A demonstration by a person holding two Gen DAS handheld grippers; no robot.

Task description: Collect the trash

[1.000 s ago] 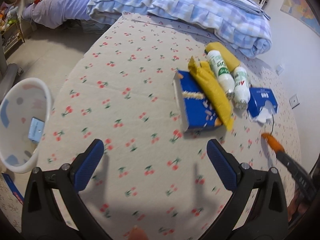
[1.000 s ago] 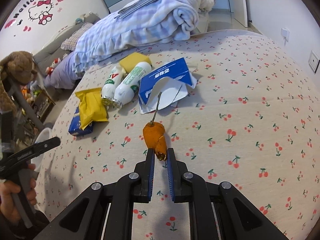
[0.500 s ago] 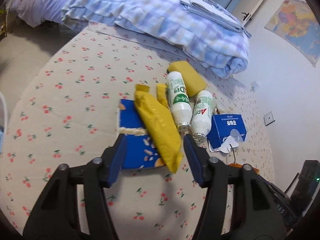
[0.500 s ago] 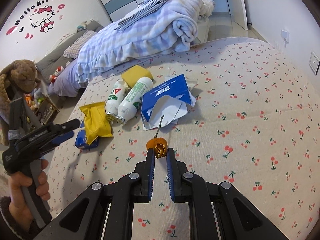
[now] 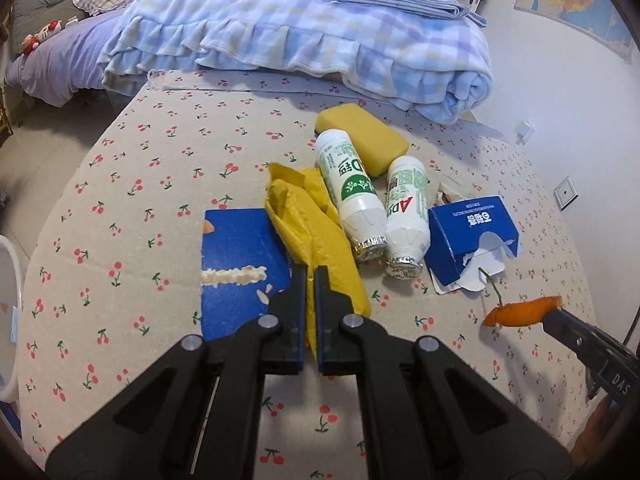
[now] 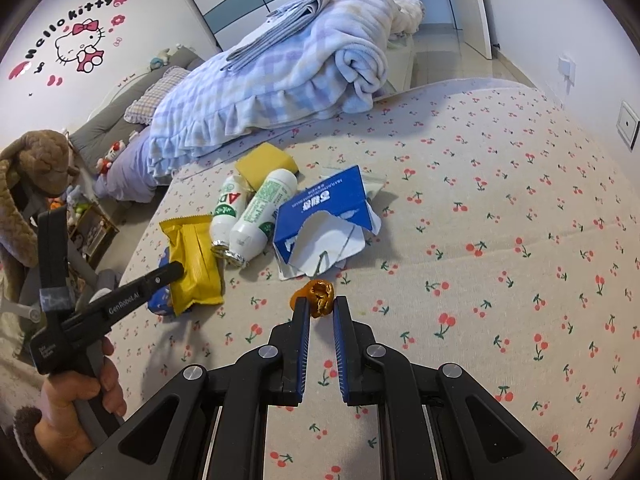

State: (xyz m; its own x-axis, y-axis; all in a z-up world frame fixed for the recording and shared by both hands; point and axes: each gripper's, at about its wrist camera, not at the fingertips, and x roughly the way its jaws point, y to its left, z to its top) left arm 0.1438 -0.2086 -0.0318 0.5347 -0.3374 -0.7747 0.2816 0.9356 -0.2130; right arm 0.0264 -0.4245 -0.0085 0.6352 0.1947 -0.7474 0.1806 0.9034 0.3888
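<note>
Trash lies on the cherry-print bed. My left gripper [image 5: 311,276] is shut on the near end of a yellow snack bag [image 5: 320,232], which lies partly over a flat blue box [image 5: 240,264]. Two white bottles [image 5: 352,196] lie beside it, then a yellow sponge [image 5: 362,138] and a torn blue tissue box [image 5: 470,236]. My right gripper [image 6: 321,306] is shut on an orange peel with a stem [image 6: 320,294], held above the sheet; the peel also shows in the left wrist view [image 5: 524,311]. The yellow bag [image 6: 194,264] and left gripper [image 6: 176,270] show in the right wrist view.
A folded blue checked blanket [image 5: 304,36] lies across the far end of the bed. A white bin rim [image 5: 12,304] shows past the bed's left edge. A shelf with toys [image 6: 84,216] stands on the floor to the left.
My left gripper moved forward to the yellow bag and went from wide open to shut on it. My right gripper lifted the orange peel and kept it pinched.
</note>
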